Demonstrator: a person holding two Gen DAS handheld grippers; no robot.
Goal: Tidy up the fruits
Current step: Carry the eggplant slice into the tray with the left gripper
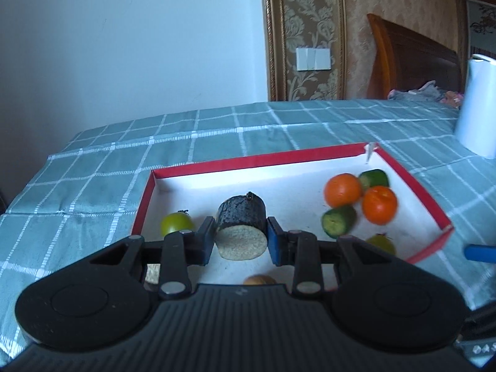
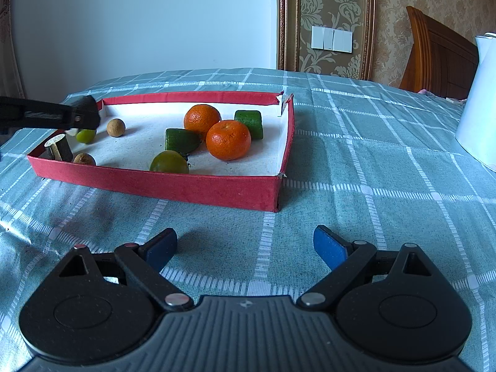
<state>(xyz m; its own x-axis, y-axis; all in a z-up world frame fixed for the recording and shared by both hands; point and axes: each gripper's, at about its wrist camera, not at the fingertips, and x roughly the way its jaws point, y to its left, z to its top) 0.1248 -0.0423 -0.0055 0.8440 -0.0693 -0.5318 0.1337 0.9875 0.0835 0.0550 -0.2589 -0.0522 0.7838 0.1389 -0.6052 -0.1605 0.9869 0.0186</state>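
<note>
My left gripper [image 1: 240, 238] is shut on a dark-skinned cylinder piece [image 1: 241, 228] with a pale cut face, held over the left part of the red box [image 1: 254, 159]. In the right wrist view the left gripper [image 2: 83, 114] hangs over the box's far left corner. Inside the box [image 2: 161, 186] lie two oranges [image 2: 228, 139] [image 2: 202, 119], two green cucumber chunks [image 2: 181, 139] [image 2: 249, 124], two green tomatoes [image 2: 169, 162] [image 2: 86, 135], a brown round fruit [image 2: 116, 127] and another dark cylinder piece [image 2: 57, 148]. My right gripper [image 2: 245, 248] stands open over the tablecloth, in front of the box.
A white jug [image 2: 480, 102] stands on the checked green tablecloth [image 2: 372, 155] to the right of the box. A wooden headboard [image 2: 440, 52] and a wall lie behind the table. A second small brown fruit [image 2: 84, 158] sits by the box's near left wall.
</note>
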